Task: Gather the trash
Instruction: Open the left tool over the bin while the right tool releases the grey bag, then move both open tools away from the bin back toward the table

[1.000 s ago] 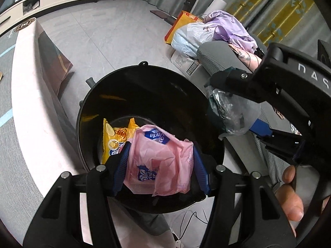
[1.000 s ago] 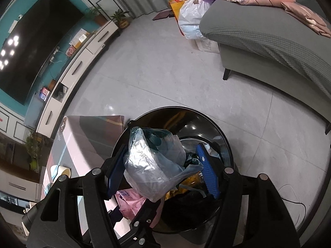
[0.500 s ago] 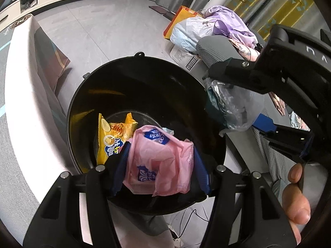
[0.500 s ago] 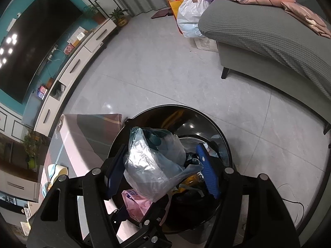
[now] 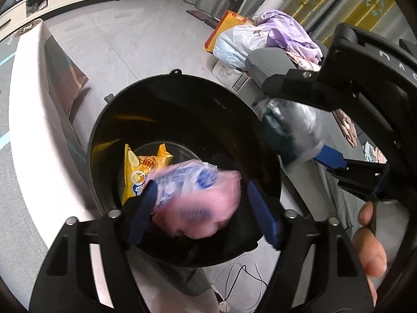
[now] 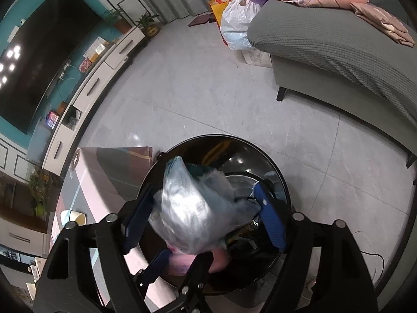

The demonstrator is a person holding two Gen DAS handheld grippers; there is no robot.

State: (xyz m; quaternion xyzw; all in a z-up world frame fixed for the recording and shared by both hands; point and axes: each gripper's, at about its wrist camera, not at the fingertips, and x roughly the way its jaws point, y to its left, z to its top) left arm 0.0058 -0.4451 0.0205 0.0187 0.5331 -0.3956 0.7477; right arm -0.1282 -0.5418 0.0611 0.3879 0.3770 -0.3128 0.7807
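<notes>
A black round trash bin (image 5: pixel 182 99) stands on the floor beside a white table; it also shows in the right wrist view (image 6: pixel 276 172). A yellow snack packet (image 5: pixel 138 167) lies at its bottom. My left gripper (image 5: pixel 203 208) is open over the bin, and the pink plastic bag (image 5: pixel 198 203) sits blurred between its spread fingers, loose from the right pad. My right gripper (image 6: pixel 200 219) is over the bin too, with a crumpled clear plastic bag (image 6: pixel 192 211) between its blue pads (image 6: pixel 271 221); the bag looks blurred and the jaws look widened.
The white table (image 5: pixel 34 130) runs along the bin's left side, with a paper cup (image 6: pixel 73 216) on it. A grey sofa (image 6: pixel 338 52) with clothes stands to the right. Bags (image 5: pixel 234 41) sit on the floor beyond. A TV cabinet (image 6: pixel 99 73) lines the far wall.
The left gripper's fingers have spread and the pink bag has slipped loose, blurred in motion. The right gripper's jaws have widened and the clear bag has shifted and blurred.
</notes>
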